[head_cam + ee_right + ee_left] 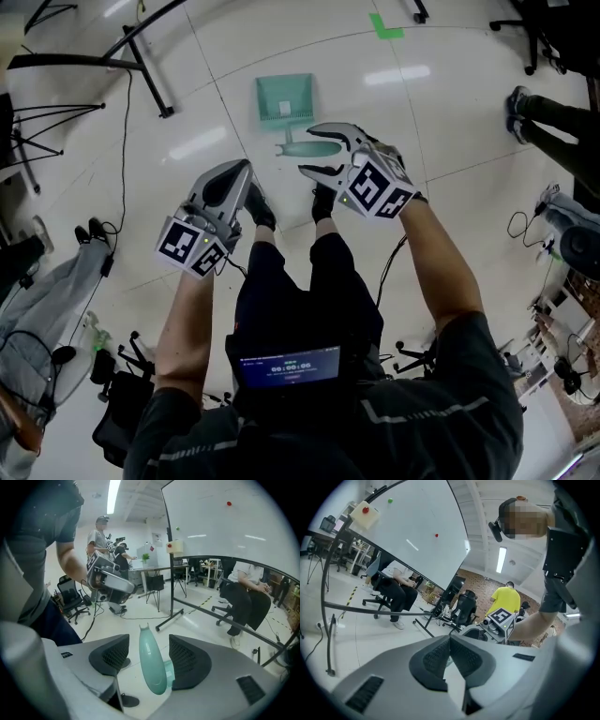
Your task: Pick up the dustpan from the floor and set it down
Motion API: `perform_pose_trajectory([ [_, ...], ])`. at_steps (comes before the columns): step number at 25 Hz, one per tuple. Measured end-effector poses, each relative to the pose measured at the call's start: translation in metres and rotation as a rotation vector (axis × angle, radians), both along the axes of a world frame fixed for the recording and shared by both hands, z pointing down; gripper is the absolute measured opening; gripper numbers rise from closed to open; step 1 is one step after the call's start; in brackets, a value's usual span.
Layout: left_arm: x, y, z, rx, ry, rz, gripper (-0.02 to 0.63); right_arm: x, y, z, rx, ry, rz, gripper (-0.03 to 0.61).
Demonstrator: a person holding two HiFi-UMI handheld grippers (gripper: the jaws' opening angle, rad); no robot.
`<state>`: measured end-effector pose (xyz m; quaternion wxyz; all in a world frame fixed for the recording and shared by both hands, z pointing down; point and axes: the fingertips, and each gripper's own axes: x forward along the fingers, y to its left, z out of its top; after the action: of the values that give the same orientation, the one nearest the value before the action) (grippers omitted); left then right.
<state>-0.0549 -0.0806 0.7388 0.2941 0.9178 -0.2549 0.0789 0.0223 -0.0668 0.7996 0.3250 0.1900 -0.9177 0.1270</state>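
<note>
A pale green dustpan [284, 97] lies flat on the white floor, its handle [323, 147] pointing toward my feet. My right gripper [309, 150] is down at that handle with its jaws open, one on each side of it. In the right gripper view the handle [152, 663] stands between the two black pads [115, 656] with a gap on the left side; it is not pinched. My left gripper [246, 171] hangs left of the handle, apart from the dustpan. It is shut and empty, and in the left gripper view [450, 641] its pads meet at the tip.
The person's shoes [261, 208] stand just behind the handle. A whiteboard stand's black legs [150, 70] cross the floor at upper left. A green tape mark [385, 26] lies beyond the pan. A seated person's legs [553, 117] are at the right, cables and gear along both sides.
</note>
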Motion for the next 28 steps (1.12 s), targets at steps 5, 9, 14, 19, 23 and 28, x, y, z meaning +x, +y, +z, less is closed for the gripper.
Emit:
perform_pose_trajectory([
  [5, -0.001, 0.0, 0.028, -0.02, -0.016, -0.01, 0.023, -0.006, 0.006, 0.032, 0.009, 0.03, -0.059, 0.26],
  [9, 0.003, -0.003, 0.032, -0.026, -0.017, -0.012, 0.023, -0.008, 0.003, 0.037, 0.03, 0.022, -0.072, 0.181],
  [14, 0.004, -0.001, 0.007, -0.015, -0.021, -0.014, 0.023, -0.007, -0.002, 0.018, 0.034, -0.003, -0.067, 0.175],
  [19, -0.008, 0.004, -0.066, 0.008, -0.011, -0.012, 0.023, -0.015, -0.007, -0.077, 0.043, -0.091, -0.028, 0.175],
  [23, -0.01, 0.003, -0.155, 0.076, 0.056, -0.001, 0.023, -0.01, -0.008, -0.185, 0.086, -0.157, 0.017, 0.175],
  [28, -0.016, 0.029, -0.27, 0.127, 0.109, 0.037, 0.021, -0.013, 0.029, -0.321, 0.141, -0.21, 0.042, 0.175],
])
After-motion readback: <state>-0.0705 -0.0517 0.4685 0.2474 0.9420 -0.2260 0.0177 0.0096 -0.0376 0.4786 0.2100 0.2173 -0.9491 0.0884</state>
